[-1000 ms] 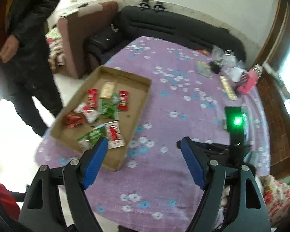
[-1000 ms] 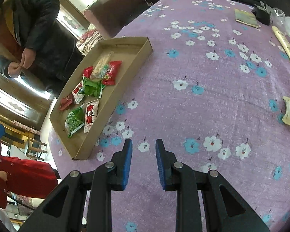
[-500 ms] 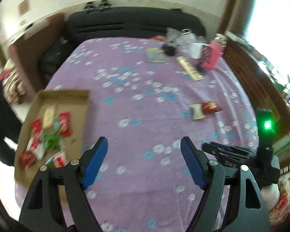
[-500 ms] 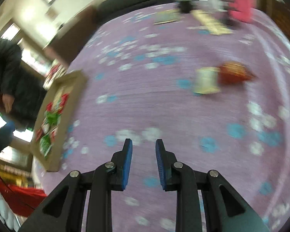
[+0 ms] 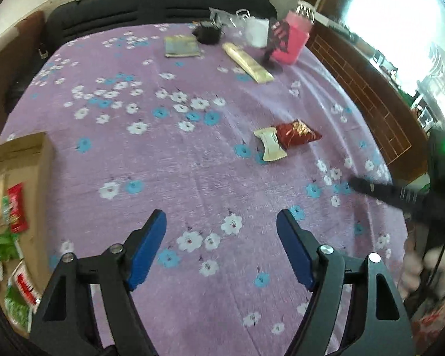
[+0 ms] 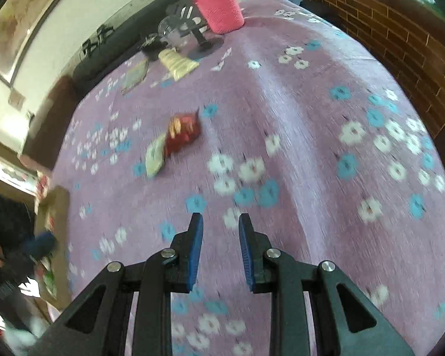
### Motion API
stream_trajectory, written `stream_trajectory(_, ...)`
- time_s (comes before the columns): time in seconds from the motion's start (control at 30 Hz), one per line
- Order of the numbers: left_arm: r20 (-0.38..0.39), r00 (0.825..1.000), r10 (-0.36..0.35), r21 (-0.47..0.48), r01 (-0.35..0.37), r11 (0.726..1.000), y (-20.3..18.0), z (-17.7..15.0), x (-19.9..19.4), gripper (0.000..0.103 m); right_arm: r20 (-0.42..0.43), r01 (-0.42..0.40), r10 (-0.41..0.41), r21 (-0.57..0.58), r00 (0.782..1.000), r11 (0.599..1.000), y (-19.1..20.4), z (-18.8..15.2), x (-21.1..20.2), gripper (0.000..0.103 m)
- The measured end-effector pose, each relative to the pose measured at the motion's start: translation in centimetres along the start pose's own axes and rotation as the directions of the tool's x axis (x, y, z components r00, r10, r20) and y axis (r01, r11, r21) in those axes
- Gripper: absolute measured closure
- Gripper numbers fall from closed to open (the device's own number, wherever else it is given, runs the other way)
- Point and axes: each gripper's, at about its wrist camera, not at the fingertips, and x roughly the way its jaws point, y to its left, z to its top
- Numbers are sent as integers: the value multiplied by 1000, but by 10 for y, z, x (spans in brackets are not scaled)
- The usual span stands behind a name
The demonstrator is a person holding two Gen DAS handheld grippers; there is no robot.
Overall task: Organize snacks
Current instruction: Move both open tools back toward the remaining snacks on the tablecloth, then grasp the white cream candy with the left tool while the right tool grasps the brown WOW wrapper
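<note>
A: Left gripper (image 5: pixel 221 234) spread and empty, jaws just narrowing slightly; right gripper (image 6: pixel 220 243) nearly pressed together, empty.

B: Two snacks left on the worktop (image 5: pixel 169 163), cream packet (image 5: pixel 270 147) touching red packet (image 5: pixel 296 133); others already fill the cardboard tray (image 5: pixel 29 160).

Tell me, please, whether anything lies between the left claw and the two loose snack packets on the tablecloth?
Nothing visible does: only bare flowered tablecloth separates the open left claw from the cream packet and red packet.
</note>
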Motion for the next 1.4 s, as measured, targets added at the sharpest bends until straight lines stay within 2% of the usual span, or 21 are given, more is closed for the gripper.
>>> stream_trajectory(0.07,-12,1000,-15,-8,15,1000,-1,2,11,29,-33,-86,88,51,996,995,-1,17,18,73)
stream_trajectory(0.1,-13,1000,-16,-12,16,1000,-2,4,16,29,-42,-103,107,77,993,992,0,26,28,70)
stream_trajectory(0.3,-1,1000,-31,-40,31,999,-4,18,35,31,-52,-128,134,99,990,987,17,66,68,68)
stream_trajectory(0.53,1,999,-54,-73,54,996,-5,38,53,31,-77,-101,108,79,991,992,32,81,97,66)
stream_trajectory(0.73,-14,998,-65,-65,64,996,-13,49,72,31,-75,-72,75,40,994,997,40,90,102,67)
stream_trajectory(0.87,-31,995,-96,-71,94,993,-20,54,86,31,-86,-68,68,6,994,998,43,93,104,76)
stream_trajectory(0.93,-35,993,-113,-73,110,991,-25,57,92,32,-91,-78,78,10,993,997,40,92,101,77)
stream_trajectory(1.0,-37,990,-133,-72,130,989,-30,62,98,32,-84,-78,78,12,993,997,34,92,95,77)
stream_trajectory(1.17,-47,991,-126,-30,125,992,-45,71,116,33,-42,-67,67,-10,997,998,21,89,69,77)
stream_trajectory(1.27,-52,992,-116,-2,116,993,-53,72,123,37,-22,-59,58,-30,998,998,16,84,55,77)
stream_trajectory(1.33,-63,993,-102,30,104,994,-60,73,125,45,-18,-58,57,-31,998,998,12,80,50,77)
stream_trajectory(1.37,-64,995,-78,53,82,995,-64,73,126,55,-16,-55,54,-34,998,998,11,77,48,77)
stream_trajectory(1.4,-70,995,-74,68,78,995,-66,72,127,72,-15,-52,52,-39,999,998,10,75,46,77)
